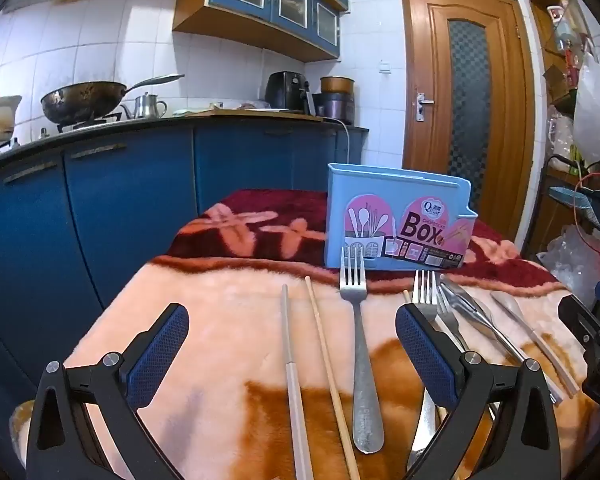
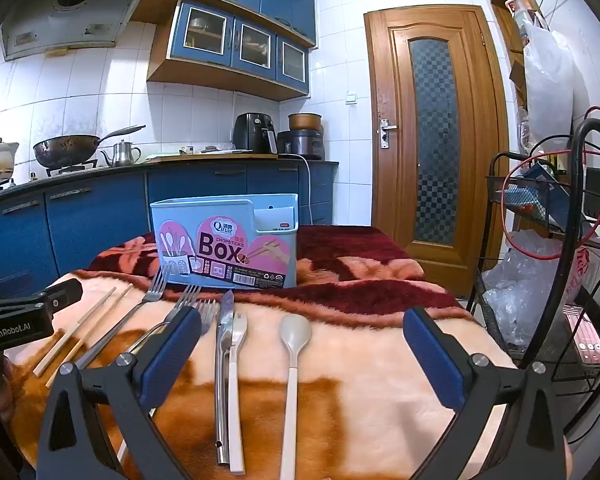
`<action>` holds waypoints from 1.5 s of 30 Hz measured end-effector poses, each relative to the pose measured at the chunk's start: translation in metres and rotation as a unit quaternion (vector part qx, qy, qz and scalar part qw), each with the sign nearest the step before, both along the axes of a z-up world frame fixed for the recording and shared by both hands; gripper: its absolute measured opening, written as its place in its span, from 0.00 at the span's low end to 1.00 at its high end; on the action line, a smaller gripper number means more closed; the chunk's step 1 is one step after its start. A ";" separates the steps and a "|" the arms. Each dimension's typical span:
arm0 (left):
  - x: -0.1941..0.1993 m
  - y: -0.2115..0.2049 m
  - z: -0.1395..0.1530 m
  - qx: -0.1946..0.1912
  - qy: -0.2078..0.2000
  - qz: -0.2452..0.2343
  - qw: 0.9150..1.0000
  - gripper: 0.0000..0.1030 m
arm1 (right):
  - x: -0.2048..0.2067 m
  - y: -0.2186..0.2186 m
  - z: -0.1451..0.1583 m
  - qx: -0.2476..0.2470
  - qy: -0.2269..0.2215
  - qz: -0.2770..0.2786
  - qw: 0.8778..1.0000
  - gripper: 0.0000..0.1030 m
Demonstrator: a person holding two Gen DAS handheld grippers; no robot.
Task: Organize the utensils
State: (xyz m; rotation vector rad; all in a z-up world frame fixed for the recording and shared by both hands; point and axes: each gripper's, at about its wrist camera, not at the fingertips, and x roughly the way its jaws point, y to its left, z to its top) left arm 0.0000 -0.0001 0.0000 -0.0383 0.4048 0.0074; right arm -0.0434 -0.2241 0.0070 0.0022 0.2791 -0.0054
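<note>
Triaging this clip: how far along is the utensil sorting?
Done: nothing visible; no handles rise above the rim of the blue box.
In hand: nothing. The left gripper and right gripper are both open and empty.
Left: everything on the blanket: chopsticks, forks, a knife and the white spoon.

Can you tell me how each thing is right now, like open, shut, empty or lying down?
Left gripper: jaws open, holding nothing.
Right gripper: jaws open, holding nothing.
Blue chopsticks box: upright on the blanket, open at the top; inside hidden.
Fork: lying flat, tines toward the box.
Chopsticks: lying flat.
Spoon: lying flat, bowl toward the box.
Door: shut.
Wall cabinets: shut.
</note>
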 end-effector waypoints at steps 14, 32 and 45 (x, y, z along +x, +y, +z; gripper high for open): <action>0.000 0.000 0.000 0.002 0.001 0.001 1.000 1.00 | 0.000 0.000 0.000 -0.001 0.004 0.000 1.000 1.00; 0.000 0.000 0.000 0.002 0.001 0.001 1.000 1.00 | 0.001 0.000 0.000 -0.001 0.005 0.000 1.000 1.00; -0.003 0.006 0.002 0.001 0.000 0.002 1.000 1.00 | 0.002 0.000 -0.001 -0.001 0.005 0.000 1.000 1.00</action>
